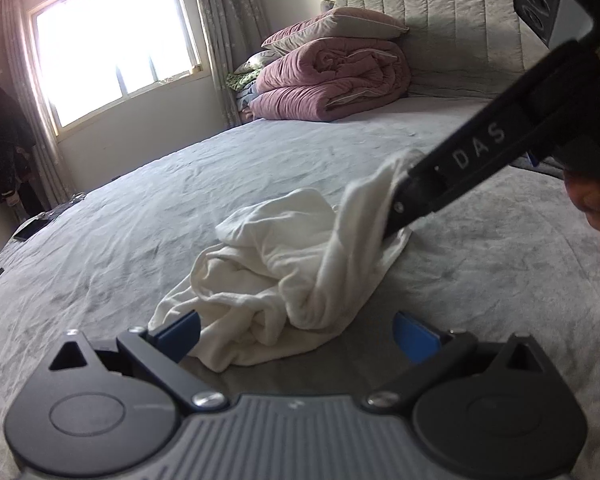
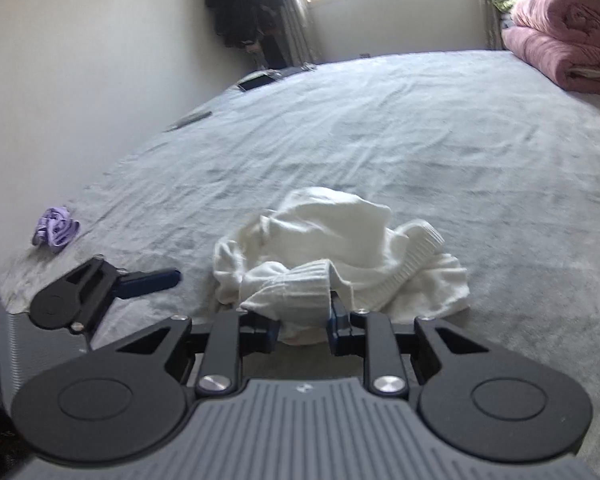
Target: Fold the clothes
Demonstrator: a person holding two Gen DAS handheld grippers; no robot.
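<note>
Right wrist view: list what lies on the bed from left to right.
Crumpled purple garment → left gripper, open → white sweater, a ribbed cuff pinched in the right gripper → folded pink quilt at the far right.

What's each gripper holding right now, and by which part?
The right gripper is shut on the white sweater at a ribbed cuff. The left gripper is open, holding nothing.

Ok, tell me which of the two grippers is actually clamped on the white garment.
The right gripper: its jaws pinch the white garment's ribbed cuff. The left gripper has its jaws spread wide, holding nothing.
</note>
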